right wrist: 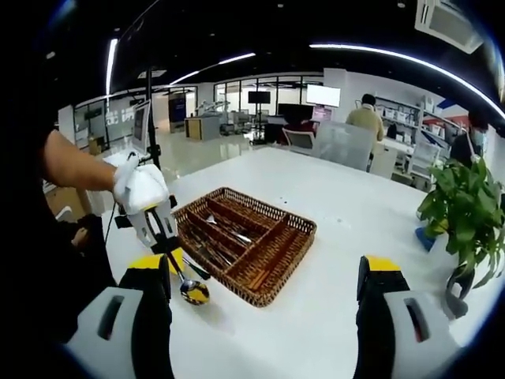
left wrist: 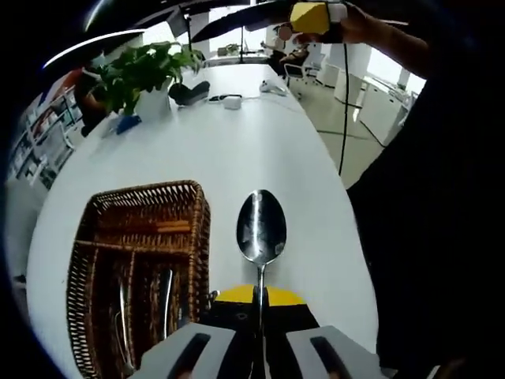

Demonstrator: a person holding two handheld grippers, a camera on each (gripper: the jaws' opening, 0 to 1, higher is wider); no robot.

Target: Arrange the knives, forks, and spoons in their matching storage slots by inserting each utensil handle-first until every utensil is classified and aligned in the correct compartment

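Left gripper view: left gripper [left wrist: 259, 335] clamps spoon [left wrist: 261, 227] by handle, lower centre — wicker tray [left wrist: 201, 237] rim just left, bare table [left wrist: 245, 150] above. Right gripper [right wrist: 264, 316] jaws wide, holding nothing.

Your left hand-held gripper [left wrist: 259, 347] has its jaws closed, pinching a thin handle between them; seen from the right gripper view it's tilted down, gripped by your white-gloved hand [right wrist: 140, 188], bare forearm reaching in from the left. Your right hand-held gripper [right wrist: 264, 316] is held with jaws spread wide, nothing between them.
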